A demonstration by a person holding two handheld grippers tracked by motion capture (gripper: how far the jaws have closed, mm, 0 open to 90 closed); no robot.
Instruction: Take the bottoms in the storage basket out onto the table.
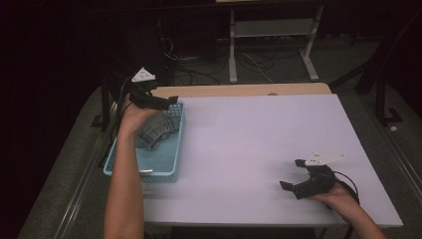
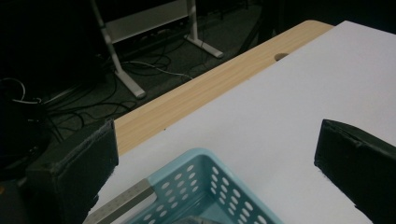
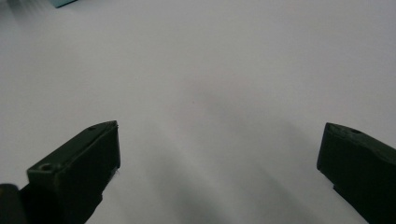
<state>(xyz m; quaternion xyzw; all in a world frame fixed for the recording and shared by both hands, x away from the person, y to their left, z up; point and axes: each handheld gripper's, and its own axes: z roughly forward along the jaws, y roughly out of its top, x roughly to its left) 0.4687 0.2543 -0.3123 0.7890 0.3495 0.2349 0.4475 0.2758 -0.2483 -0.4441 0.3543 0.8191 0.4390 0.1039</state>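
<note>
A light blue perforated basket (image 1: 171, 164) stands at the table's left edge with a grey folded cloth (image 1: 155, 130) inside it. My left gripper (image 1: 169, 101) hovers open above the basket's far end, nothing between its jaws. In the left gripper view the basket's far corner (image 2: 205, 177) lies below the wide-apart jaws. My right gripper (image 1: 292, 174) rests open near the front right of the white table (image 1: 249, 144), jaws pointing left. In the right gripper view the black fingers (image 3: 79, 163) spread over bare white tabletop (image 3: 210, 70).
A wooden strip (image 1: 239, 89) runs along the table's far edge. Behind it on the dark floor stand a white metal frame (image 1: 271, 30) and loose cables (image 1: 249, 62). A dark stand (image 1: 107, 99) is left of the basket.
</note>
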